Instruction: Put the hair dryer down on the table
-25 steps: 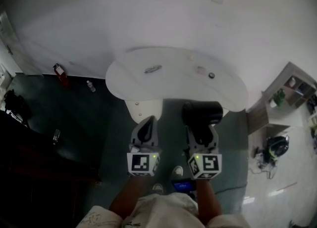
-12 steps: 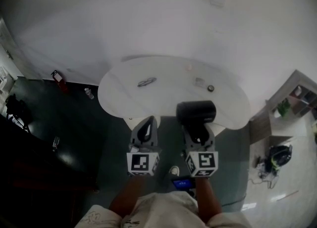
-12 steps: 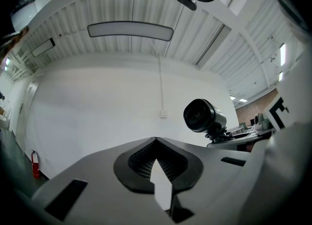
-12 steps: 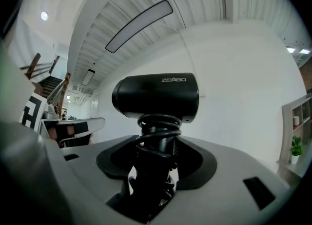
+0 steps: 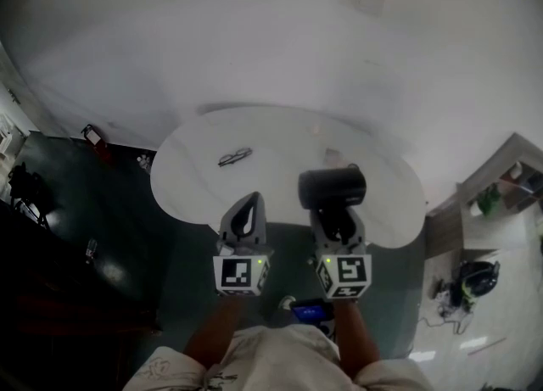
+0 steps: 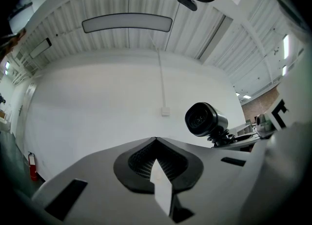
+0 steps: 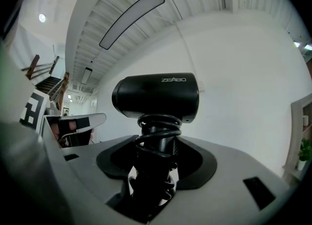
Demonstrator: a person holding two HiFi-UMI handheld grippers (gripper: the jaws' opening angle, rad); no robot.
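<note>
My right gripper (image 5: 338,218) is shut on the handle of a black hair dryer (image 5: 333,186), which stands upright with its cord coiled round the handle (image 7: 157,136). In the head view the dryer's barrel hangs over the near right part of the white oval table (image 5: 280,139). In the right gripper view the barrel (image 7: 156,97) rises above the jaws, which press on the handle on both sides. My left gripper (image 5: 247,211) is beside it on the left, over the table's near edge, shut with nothing in it (image 6: 156,141). The left gripper view also shows the dryer (image 6: 204,119) to its right.
A pair of glasses (image 5: 231,158) lies on the table's left half. A small object (image 5: 332,157) sits just behind the dryer. On the dark floor stand a red extinguisher (image 5: 89,135) and a bottle (image 5: 144,160) at left. At right are a shelf unit (image 5: 496,198) and a bag (image 5: 471,277).
The table has come nearer in the head view. Both grippers have moved forward, so the dryer is now over the tabletop instead of in front of its edge. The grip is unchanged.
</note>
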